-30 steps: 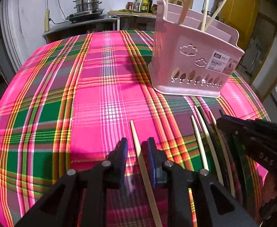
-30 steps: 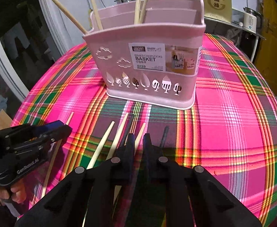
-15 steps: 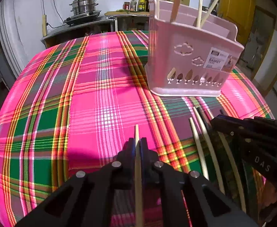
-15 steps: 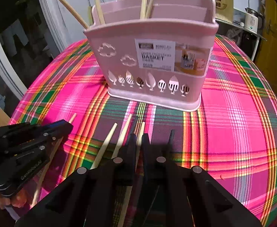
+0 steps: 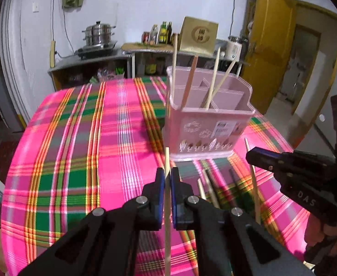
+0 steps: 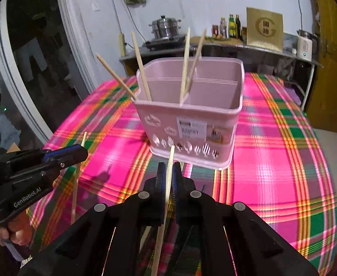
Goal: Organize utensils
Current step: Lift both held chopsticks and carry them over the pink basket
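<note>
Each gripper is clenched on one pale chopstick — the left gripper (image 5: 167, 179) on the left chopstick (image 5: 167, 218), the right gripper (image 6: 167, 174) on the right chopstick (image 6: 166, 197) — both near the pink basket (image 6: 191, 124) on the plaid surface (image 5: 76, 149).

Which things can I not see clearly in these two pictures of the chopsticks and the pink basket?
- Left wrist view: the chopsticks on the table are partly hidden behind the left gripper, so they cannot be counted.
- Both views: the lower ends of the chopsticks in the basket are hidden by its wall.
- Right wrist view: the small print on the basket label is blurred.
- Right wrist view: the held chopstick is cut off by the bottom edge.
</note>
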Demonstrator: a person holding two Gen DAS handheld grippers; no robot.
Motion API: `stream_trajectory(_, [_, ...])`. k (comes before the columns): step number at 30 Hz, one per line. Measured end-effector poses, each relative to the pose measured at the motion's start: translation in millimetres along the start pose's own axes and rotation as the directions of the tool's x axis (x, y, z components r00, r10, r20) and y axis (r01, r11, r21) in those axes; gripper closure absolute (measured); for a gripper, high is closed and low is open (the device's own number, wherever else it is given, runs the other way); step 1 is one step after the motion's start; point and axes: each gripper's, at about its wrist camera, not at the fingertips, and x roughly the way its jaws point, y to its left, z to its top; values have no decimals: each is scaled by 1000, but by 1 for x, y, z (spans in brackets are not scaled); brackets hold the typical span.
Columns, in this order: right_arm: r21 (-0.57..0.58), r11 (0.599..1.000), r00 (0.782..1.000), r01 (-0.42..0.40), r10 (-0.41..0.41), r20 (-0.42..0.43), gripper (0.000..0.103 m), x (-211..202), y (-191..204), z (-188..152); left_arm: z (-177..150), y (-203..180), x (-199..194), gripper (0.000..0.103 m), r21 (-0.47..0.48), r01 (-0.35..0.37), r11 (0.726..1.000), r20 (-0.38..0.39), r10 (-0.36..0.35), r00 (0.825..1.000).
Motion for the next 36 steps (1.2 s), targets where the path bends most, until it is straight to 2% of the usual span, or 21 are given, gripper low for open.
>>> stream_trajectory(12, [-33, 999, 993, -14, 18, 115, 98, -52, 12, 14, 20, -8, -45, 97, 12, 18, 1000, 86, -19, 996])
stream_trajectory(28, [-49, 999, 986, -13, 21, 167, 98, -81, 9, 11, 23, -25, -71, 97, 47, 41, 998, 118, -46, 992])
stream_trajectory(36, [-69, 998, 980, -1, 14, 196, 98, -94, 8, 21, 40, -32, -78, 97, 62, 72, 995, 130, -79, 988])
